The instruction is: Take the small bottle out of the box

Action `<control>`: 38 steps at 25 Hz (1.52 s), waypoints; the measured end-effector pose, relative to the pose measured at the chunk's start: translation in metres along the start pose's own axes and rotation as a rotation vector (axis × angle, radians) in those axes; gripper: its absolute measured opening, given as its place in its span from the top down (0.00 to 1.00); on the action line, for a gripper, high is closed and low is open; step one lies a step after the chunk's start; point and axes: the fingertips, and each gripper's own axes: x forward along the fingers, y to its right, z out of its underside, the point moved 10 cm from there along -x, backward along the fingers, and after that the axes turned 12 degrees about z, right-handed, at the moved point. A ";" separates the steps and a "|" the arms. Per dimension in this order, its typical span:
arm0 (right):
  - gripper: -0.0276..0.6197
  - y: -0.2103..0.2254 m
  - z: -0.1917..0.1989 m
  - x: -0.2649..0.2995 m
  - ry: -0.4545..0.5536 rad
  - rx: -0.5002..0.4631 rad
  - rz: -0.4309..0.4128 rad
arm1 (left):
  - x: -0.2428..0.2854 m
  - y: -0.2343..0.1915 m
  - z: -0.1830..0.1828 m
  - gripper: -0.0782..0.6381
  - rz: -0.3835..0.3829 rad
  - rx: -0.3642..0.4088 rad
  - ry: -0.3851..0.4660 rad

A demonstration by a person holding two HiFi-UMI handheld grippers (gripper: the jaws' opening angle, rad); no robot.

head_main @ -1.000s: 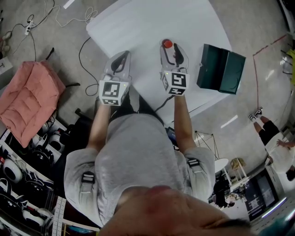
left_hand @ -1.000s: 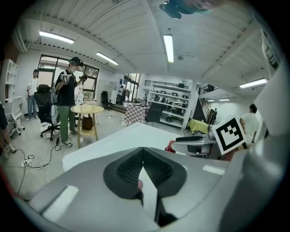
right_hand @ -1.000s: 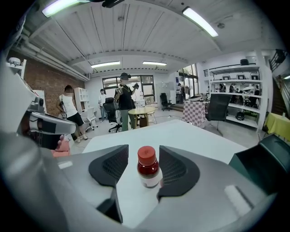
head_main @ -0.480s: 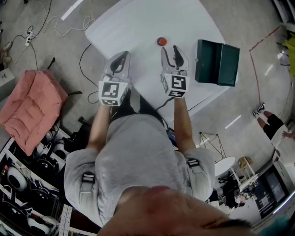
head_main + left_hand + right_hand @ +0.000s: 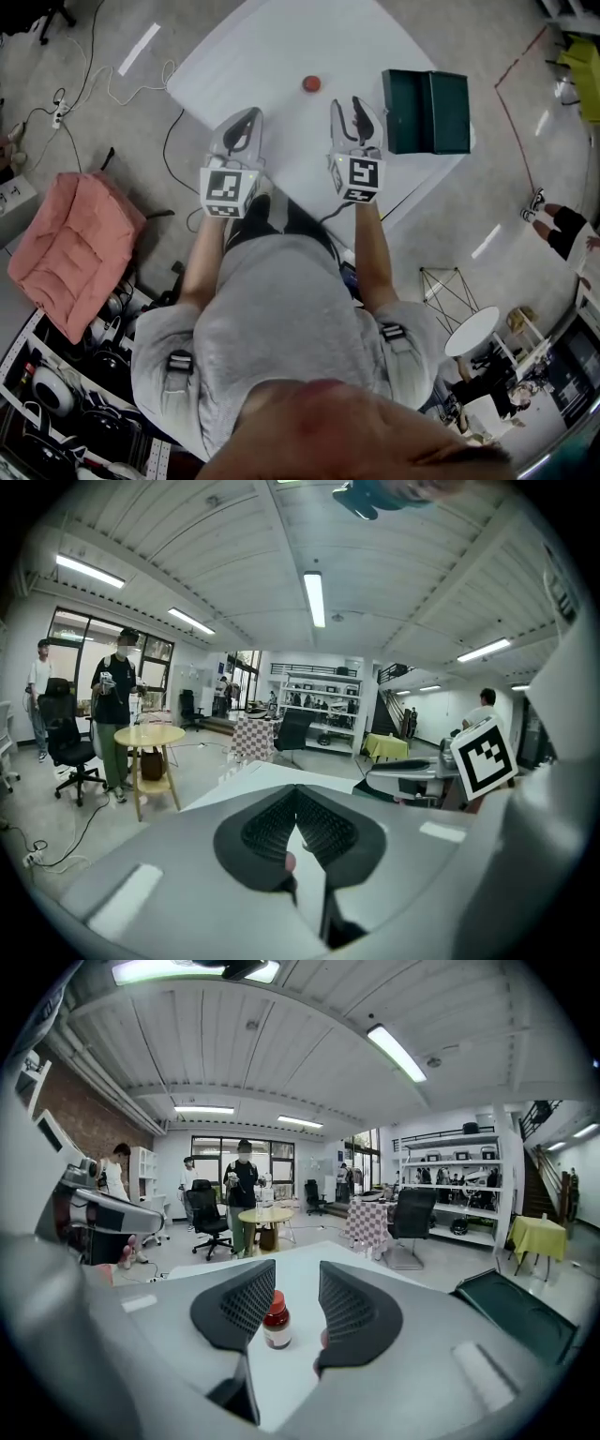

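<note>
Found small bottle (image 5: 311, 83) out of box (image 5: 427, 111), upright on white table (image 5: 281, 42), left of box and apart from it. Found right gripper (image 5: 354, 111) drawn back since 1 second ago, when bottle stood between its jaws. Jaws apart, just been narrowing, gripping nothing; bottle ahead, untouched. Found left gripper (image 5: 246, 122) further left of box, fingers closed, empty. Judged task done. Noted tabletop otherwise bare. Noted pink cushion (image 5: 70, 248) and cables (image 5: 122, 80) on floor far left of box.
</note>
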 end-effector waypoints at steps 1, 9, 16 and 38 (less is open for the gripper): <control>0.73 0.001 -0.002 -0.005 0.007 0.003 0.011 | -0.001 0.002 -0.003 0.87 0.010 0.007 0.004; 0.76 0.016 -0.012 -0.038 0.065 0.029 0.101 | 0.000 0.016 -0.020 0.87 0.079 0.067 0.037; 0.79 0.020 -0.011 -0.078 0.106 0.045 0.167 | -0.010 0.034 -0.027 0.87 0.130 0.109 0.060; 0.91 0.002 0.006 -0.181 0.153 0.073 0.365 | -0.046 0.062 -0.032 0.87 0.280 0.189 0.086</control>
